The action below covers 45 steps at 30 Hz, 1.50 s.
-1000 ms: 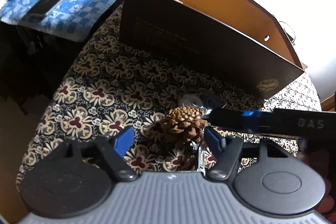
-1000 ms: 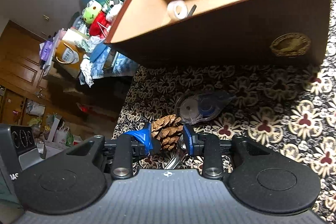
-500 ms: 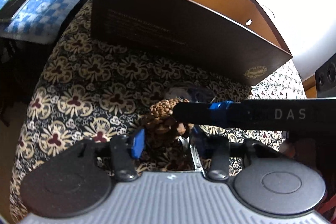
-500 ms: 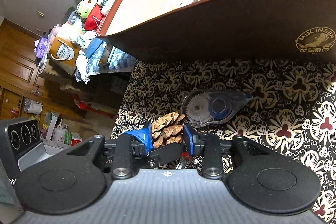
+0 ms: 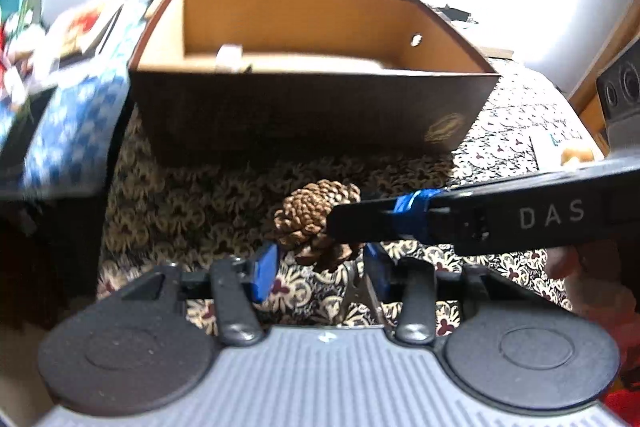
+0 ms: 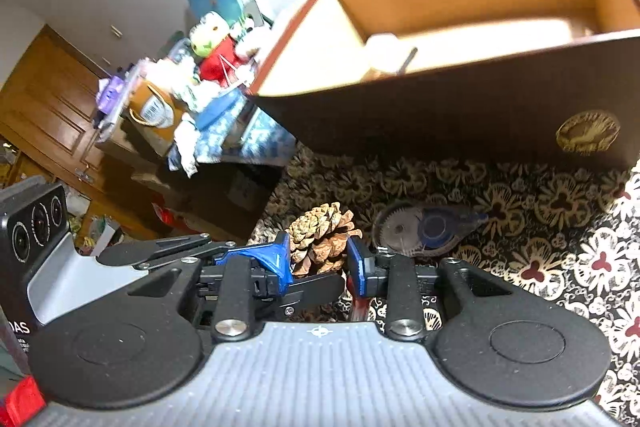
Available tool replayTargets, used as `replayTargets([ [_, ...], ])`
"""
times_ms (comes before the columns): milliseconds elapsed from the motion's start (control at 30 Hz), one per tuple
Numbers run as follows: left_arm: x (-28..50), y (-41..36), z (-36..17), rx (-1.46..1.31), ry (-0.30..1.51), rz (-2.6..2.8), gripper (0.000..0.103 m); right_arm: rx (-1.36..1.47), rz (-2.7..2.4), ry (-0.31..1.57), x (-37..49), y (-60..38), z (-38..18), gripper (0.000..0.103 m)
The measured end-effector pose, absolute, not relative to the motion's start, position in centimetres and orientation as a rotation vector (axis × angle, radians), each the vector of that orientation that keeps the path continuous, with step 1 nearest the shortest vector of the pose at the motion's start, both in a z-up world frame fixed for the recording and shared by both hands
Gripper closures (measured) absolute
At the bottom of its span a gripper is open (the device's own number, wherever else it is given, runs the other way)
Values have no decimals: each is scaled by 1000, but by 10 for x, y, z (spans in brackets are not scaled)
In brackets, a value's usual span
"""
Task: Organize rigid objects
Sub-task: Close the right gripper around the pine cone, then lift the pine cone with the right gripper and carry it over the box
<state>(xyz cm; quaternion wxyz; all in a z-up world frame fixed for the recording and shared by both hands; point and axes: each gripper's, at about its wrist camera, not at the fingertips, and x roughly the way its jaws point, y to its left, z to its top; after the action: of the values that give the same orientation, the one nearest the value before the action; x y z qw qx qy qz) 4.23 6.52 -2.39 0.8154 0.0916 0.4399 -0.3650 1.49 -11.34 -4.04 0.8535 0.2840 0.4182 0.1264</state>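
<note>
White "DAS" lettering on the right gripper (image 5: 362, 223) body; box (image 5: 312, 115) emblem illegible.

Pine cone (image 6: 322, 235) left of tape dispenser (image 6: 424, 229), before box (image 6: 460, 115).

pine cone (image 6: 322, 241): 1; correction tape (image 6: 426, 229): 1; box (image 6: 460, 115): 1

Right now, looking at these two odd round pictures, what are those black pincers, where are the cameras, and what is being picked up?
No robot here: a person holds a two-finger tool in each hand, each with a wide-angle camera looking along its blue-tipped fingers. One picture is from the left gripper, the other from the right gripper. Both close around one pine cone on a flowered tablecloth. Whether either truly grips it, I cannot tell. Beside it lies a correction tape dispenser. Behind stands an open brown box, probably where things go.
</note>
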Motion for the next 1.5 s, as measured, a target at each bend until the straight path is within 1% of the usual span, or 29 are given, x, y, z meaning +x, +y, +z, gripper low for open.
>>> replayTargets([
  [433,48,30,44,214,723,-915,59,586,187,639,-4,-145,19,90],
  [633,83,11,66,228,641,-952,59,544,171,559,22,-160,39,91],
  [767,121,-3,71,233,647,-963,59,549,148,546,52,-171,42,91],
  [933,169,-18,50,209,732,-977,59,611,117,592,90,-186,25,92],
  [1233,226,-30,2,209,874,-932,59,784,72,742,140,-207,-17,92],
  [1333,240,-32,-11,202,935,-924,64,827,45,803,153,-209,-29,92],
  [1500,254,-38,-20,233,943,-867,64,864,20,876,175,-208,-42,92],
])
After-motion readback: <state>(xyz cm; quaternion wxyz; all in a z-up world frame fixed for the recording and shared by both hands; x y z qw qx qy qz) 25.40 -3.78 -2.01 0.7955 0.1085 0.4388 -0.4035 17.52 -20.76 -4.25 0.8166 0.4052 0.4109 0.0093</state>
